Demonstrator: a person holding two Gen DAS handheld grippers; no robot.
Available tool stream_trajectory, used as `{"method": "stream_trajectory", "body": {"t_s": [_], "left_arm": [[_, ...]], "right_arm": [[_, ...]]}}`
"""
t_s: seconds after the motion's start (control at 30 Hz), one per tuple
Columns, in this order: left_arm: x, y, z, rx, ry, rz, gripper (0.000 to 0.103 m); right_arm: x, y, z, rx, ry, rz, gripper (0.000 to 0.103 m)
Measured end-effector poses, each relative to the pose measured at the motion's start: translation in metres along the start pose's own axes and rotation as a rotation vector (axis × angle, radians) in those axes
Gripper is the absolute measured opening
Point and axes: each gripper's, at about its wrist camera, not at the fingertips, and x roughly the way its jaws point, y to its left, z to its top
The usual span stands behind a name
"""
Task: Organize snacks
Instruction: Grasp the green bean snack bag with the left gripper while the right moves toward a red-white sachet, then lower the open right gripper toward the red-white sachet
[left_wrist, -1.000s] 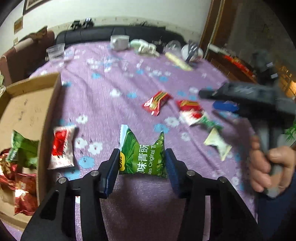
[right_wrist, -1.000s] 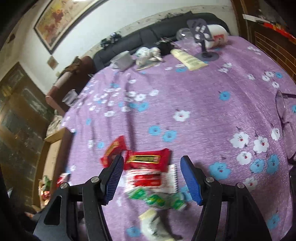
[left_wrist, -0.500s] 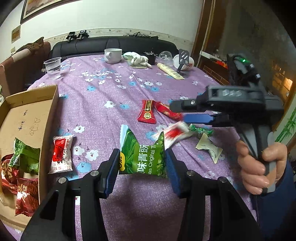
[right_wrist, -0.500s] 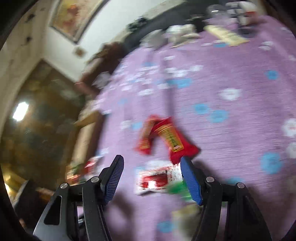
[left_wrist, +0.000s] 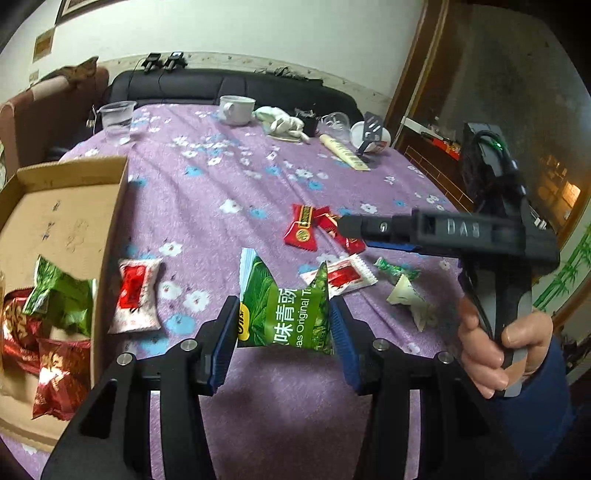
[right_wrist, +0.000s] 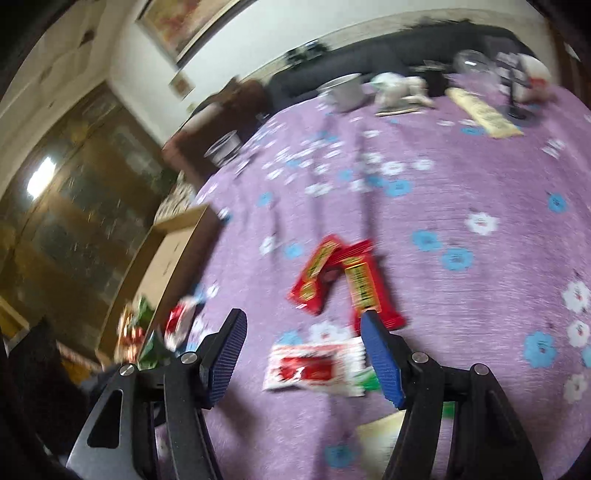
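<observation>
The left gripper (left_wrist: 282, 330) is clamping the green snack packet (left_wrist: 284, 308) above the table's near edge, beside the cardboard box (left_wrist: 70, 229); the right gripper (right_wrist: 303, 354) is hanging wide, empty, over the white-and-red packet (right_wrist: 314, 365); crowded neighbours risk being snagged.

Left wrist camera looks forward and down, close over the purple tablecloth (left_wrist: 229, 177), cardboard box (left_wrist: 62, 229) at left. Right wrist camera, blurred, faces likewise from the right. Both views share the red packets (left_wrist: 301, 229) (right_wrist: 317, 277) and box (right_wrist: 173, 254).
</observation>
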Motion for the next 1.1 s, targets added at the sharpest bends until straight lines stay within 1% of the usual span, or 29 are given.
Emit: {"method": "stream_trajectory", "body": {"t_s": [0.03,0.1,0.17,0.2,0.23,0.3,0.37,0.4,0.43,0.53,0.6,0.7,0.77,0.87,0.9,0.93,0.97,1.0,1.1], "left_arm": [[-0.002,0.002,0.000,-0.004,-0.001,0.001,0.047],[-0.009,0.004,0.001,-0.005,-0.010,0.008,0.047],[-0.018,0.004,0.002,0.005,-0.030,0.019,0.047],[-0.022,0.005,0.003,0.007,-0.039,0.026,0.047],[-0.028,0.007,0.004,0.008,-0.051,0.032,0.047],[-0.038,0.011,0.006,0.004,-0.070,0.043,0.047],[-0.045,0.018,0.007,-0.010,-0.081,0.058,0.047],[-0.046,0.021,0.006,-0.022,-0.078,0.060,0.047],[-0.047,0.024,0.005,-0.033,-0.072,0.063,0.047],[-0.042,0.023,0.000,-0.042,-0.051,0.067,0.047],[-0.041,0.018,-0.002,-0.039,-0.043,0.057,0.047],[-0.043,0.000,-0.003,-0.014,-0.042,0.023,0.047],[-0.046,-0.019,-0.005,0.022,-0.041,-0.014,0.047],[-0.050,-0.044,-0.009,0.066,-0.032,-0.070,0.047],[-0.051,-0.053,-0.011,0.090,-0.035,-0.064,0.047],[-0.053,-0.059,-0.012,0.115,-0.050,-0.033,0.047],[-0.054,-0.062,-0.012,0.130,-0.058,-0.019,0.047],[-0.055,-0.062,-0.012,0.130,-0.061,-0.018,0.047],[-0.057,-0.051,-0.008,0.074,-0.056,-0.059,0.047]], "right_arm": [[0.005,0.006,-0.001,-0.030,0.015,-0.003,0.067],[0.017,0.010,-0.003,-0.047,0.042,-0.015,0.067],[0.031,0.008,-0.005,-0.049,0.097,-0.032,0.067],[0.031,0.009,-0.006,-0.062,0.099,-0.041,0.066],[0.029,0.013,-0.006,-0.079,0.099,-0.058,0.068],[0.028,0.016,-0.008,-0.097,0.135,-0.046,0.070],[0.027,0.025,-0.014,-0.148,0.180,-0.039,0.074],[0.027,0.032,-0.018,-0.180,0.205,-0.032,0.079],[0.028,0.040,-0.022,-0.222,0.228,-0.033,0.082],[0.032,0.067,-0.040,-0.376,0.280,-0.041,0.085],[0.032,0.075,-0.046,-0.419,0.284,-0.034,0.084],[0.031,0.072,-0.046,-0.425,0.259,-0.056,0.084],[0.030,0.072,-0.047,-0.434,0.251,-0.054,0.084],[0.030,0.078,-0.053,-0.481,0.252,-0.060,0.085],[0.031,0.078,-0.055,-0.498,0.254,-0.060,0.085],[0.032,0.079,-0.058,-0.522,0.252,-0.063,0.085],[0.034,0.082,-0.061,-0.535,0.248,-0.068,0.085],[0.034,0.082,-0.061,-0.537,0.247,-0.070,0.085],[0.034,0.076,-0.058,-0.516,0.242,-0.070,0.083]]}}
